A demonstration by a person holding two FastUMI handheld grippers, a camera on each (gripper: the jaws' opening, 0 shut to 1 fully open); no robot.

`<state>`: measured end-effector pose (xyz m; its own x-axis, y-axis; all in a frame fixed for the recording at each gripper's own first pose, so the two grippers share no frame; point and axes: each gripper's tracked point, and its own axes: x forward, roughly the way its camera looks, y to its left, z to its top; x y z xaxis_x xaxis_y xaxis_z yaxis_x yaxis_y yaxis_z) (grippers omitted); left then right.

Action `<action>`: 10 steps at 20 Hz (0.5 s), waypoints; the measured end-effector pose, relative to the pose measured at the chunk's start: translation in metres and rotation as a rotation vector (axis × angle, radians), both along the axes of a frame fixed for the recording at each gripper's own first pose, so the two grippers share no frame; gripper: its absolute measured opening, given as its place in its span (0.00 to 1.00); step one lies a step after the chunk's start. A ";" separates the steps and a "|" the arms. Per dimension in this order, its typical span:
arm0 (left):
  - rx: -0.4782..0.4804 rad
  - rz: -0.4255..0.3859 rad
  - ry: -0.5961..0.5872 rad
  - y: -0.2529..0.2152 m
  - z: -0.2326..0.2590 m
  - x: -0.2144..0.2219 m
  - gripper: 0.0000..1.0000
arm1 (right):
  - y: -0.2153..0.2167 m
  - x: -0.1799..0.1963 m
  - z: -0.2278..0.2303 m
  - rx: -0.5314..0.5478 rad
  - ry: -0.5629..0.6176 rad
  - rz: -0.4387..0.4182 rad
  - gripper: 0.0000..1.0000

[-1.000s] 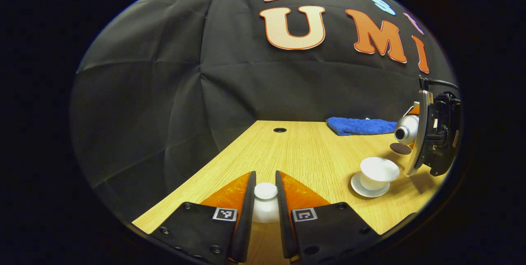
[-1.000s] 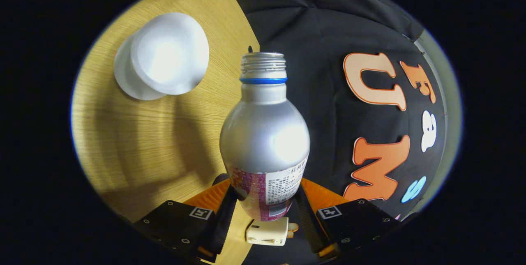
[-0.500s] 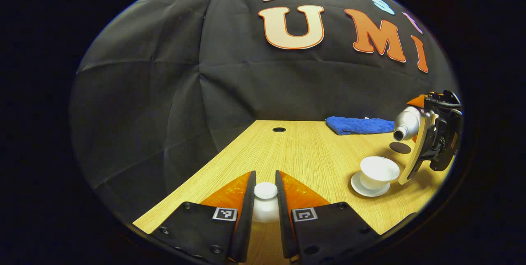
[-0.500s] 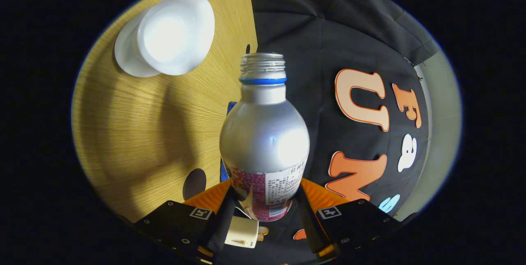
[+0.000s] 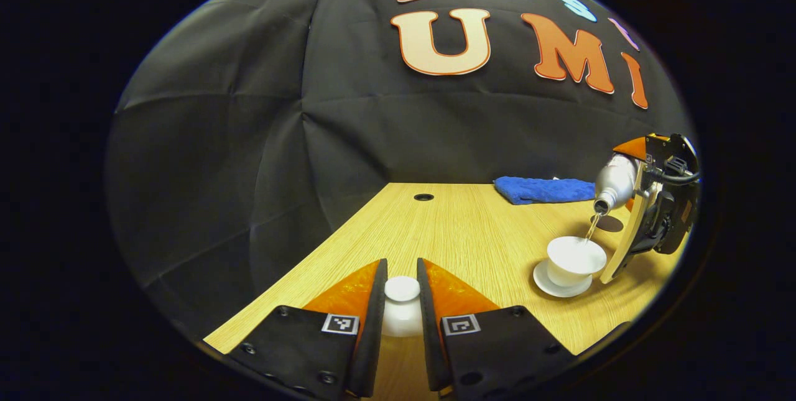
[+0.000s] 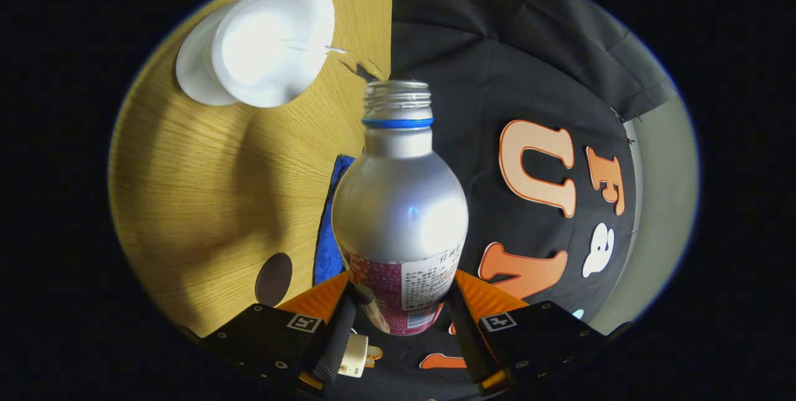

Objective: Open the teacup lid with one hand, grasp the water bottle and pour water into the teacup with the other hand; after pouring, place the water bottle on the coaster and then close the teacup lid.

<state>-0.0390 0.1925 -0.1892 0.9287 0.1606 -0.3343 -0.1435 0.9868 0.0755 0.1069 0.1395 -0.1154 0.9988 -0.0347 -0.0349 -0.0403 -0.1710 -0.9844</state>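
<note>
The right gripper (image 6: 401,320) clamps the bottle (image 6: 400,214), tipped so a thin stream falls from its mouth into the cup (image 5: 575,259). The cup stands on its saucer (image 5: 559,286) near the table's (image 5: 448,227) right edge. Behind the cup lie the coaster (image 5: 610,223) and, farther back, a blue cloth (image 5: 542,190). Left of the cup, the left gripper (image 5: 402,308) is closed on the lid (image 5: 402,304), with bare tabletop between lid and cup.

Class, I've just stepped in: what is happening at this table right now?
The right gripper holds a tipped silver water bottle, and a thin stream of water falls from its mouth into the open white teacup on its saucer. The left gripper holds the teacup lid off to the side. The dark coaster sits unused.
</note>
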 end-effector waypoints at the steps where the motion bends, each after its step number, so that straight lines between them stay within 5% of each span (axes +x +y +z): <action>1: 0.001 0.000 -0.002 0.000 0.001 0.000 0.35 | 0.001 0.000 0.002 -0.005 -0.006 0.003 0.77; 10: -0.004 0.007 -0.002 0.005 -0.002 0.002 0.35 | 0.005 0.006 0.024 -0.082 -0.084 0.029 0.78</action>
